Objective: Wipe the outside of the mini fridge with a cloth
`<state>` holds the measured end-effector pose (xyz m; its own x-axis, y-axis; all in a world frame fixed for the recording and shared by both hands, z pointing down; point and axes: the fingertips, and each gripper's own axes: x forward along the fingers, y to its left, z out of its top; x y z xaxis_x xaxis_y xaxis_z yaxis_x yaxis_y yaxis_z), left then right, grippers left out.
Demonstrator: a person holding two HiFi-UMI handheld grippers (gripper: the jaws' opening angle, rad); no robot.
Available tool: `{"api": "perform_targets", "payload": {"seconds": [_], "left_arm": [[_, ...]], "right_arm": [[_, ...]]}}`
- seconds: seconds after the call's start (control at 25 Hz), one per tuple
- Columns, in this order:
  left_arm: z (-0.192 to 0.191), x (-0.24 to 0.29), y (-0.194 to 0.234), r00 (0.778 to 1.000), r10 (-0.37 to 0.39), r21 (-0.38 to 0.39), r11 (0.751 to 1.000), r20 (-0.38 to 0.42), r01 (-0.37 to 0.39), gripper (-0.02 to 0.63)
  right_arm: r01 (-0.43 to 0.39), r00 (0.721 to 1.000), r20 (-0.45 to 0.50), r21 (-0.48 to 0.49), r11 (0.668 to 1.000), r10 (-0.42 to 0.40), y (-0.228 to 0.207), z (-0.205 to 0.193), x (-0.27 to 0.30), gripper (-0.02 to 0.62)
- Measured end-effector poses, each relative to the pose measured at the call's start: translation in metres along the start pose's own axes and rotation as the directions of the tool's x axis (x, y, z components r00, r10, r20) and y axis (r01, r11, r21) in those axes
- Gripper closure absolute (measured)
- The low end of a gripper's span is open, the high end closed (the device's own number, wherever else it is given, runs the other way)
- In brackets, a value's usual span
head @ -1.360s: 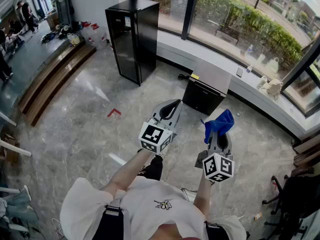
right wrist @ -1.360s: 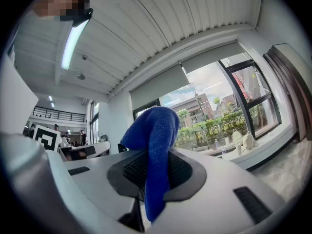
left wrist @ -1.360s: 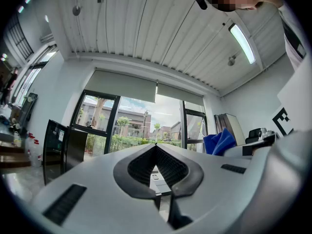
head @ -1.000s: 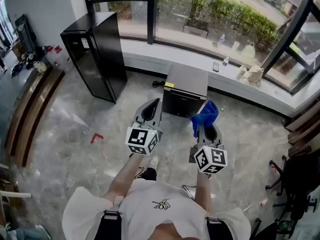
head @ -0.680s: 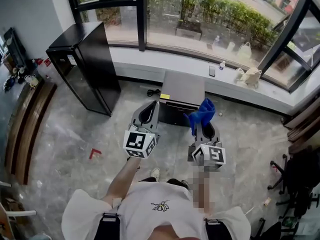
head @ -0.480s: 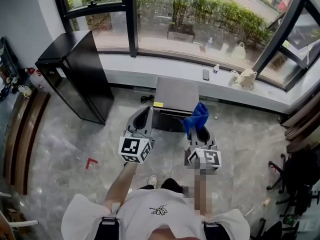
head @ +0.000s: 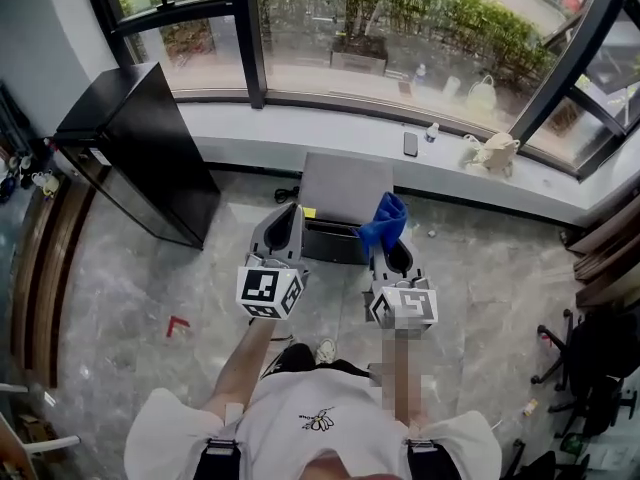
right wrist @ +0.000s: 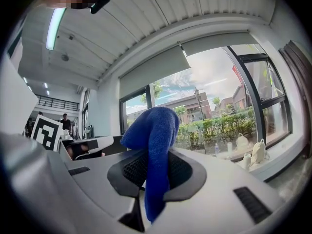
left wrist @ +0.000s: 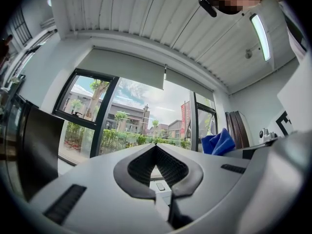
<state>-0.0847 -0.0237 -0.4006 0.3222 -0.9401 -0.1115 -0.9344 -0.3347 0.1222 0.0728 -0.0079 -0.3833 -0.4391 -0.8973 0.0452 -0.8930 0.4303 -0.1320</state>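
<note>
We are making the approach: the mini fridge (head: 345, 183) is standing just beyond both grippers. The right gripper (head: 392, 251) is clamping the cloth (head: 384, 222); the left gripper (head: 283, 224) is closed, empty. Next, presumably: lowering the cloth onto the fridge top.

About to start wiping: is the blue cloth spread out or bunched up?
Bunched up: the blue cloth stands as a crumpled wad, pinched in the right gripper.
</note>
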Motion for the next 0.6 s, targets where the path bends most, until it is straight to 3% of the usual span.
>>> {"api": "perform_targets", "payload": {"seconds": [0.16,0.32,0.6], "left_arm": [[-0.022,0.018,0.007,1.0,-0.01,0.017,1.0,-0.02,0.01,0.601],[-0.069,0.031,0.033,1.0,0.017,0.034,0.999,-0.014,-0.016,0.601],[-0.222,0.054,0.081,0.999,0.049,0.074,0.996,-0.015,-0.048,0.601]], "right_arm": [[-0.005,1.0,0.001,-0.014,1.0,0.005,-0.007,-0.008,0.022,0.514],[-0.012,0.999,0.032,-0.023,1.0,0.013,-0.013,-0.038,0.047,0.514],[-0.016,0.999,0.046,-0.044,0.999,0.018,-0.049,-0.181,0.104,0.514]]}}
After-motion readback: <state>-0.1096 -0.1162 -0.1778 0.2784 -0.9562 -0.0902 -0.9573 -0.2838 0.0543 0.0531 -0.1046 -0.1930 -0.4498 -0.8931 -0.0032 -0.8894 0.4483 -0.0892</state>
